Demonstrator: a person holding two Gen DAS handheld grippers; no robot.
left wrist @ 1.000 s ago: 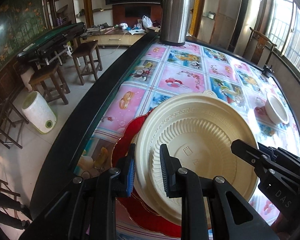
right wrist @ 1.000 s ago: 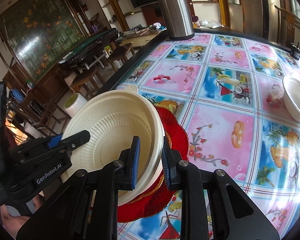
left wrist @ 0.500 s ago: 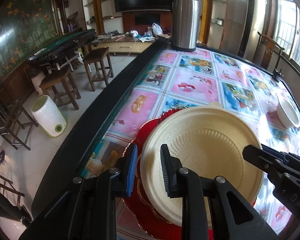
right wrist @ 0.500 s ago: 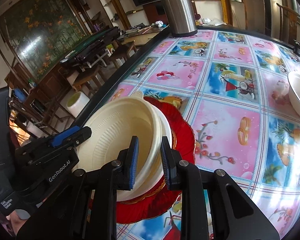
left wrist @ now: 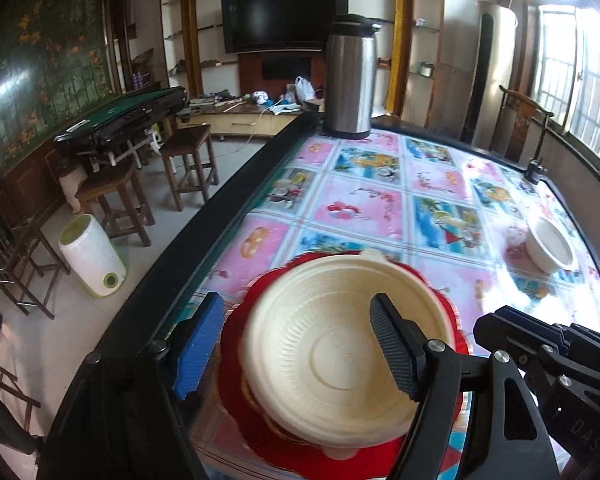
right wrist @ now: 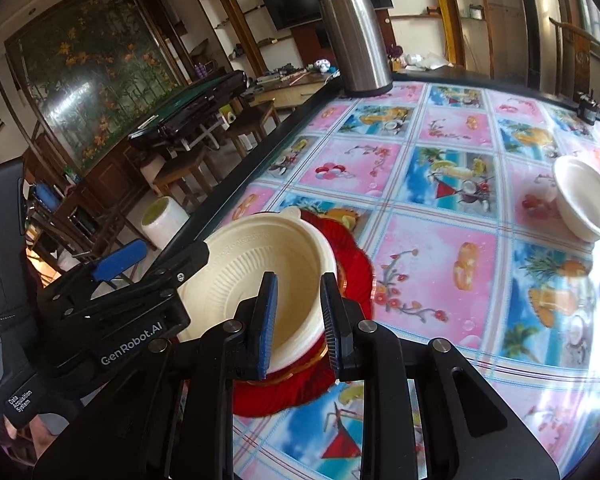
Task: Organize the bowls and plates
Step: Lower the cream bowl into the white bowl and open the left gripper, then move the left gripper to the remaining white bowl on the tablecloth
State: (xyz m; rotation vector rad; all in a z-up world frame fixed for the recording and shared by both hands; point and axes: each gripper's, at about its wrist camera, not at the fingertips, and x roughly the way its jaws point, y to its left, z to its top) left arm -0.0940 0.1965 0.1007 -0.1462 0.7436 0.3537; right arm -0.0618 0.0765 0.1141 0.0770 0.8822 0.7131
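Note:
A cream bowl [left wrist: 332, 344] sits on a red plate [left wrist: 236, 384] near the table's left edge; both also show in the right wrist view, the bowl [right wrist: 260, 268] on the plate [right wrist: 352, 272]. My left gripper [left wrist: 296, 348] is open wide, its jaws on either side of the bowl's near rim. My right gripper [right wrist: 298, 324] is partly open, its jaws astride the bowl's right rim with a gap on each side. A white bowl [left wrist: 548, 244] stands alone at the far right and also shows in the right wrist view [right wrist: 584, 196].
A steel thermos jug [left wrist: 350, 80] stands at the table's far edge. The table [left wrist: 364, 200] has a colourful patterned cloth and a dark raised rim. Stools [left wrist: 188, 160] and a white bin [left wrist: 92, 256] stand on the floor to the left.
The cream bowl came down from tilted to sit flat on the red plate. My left gripper opened wide and let go of it; my right gripper's jaws loosened on the rim.

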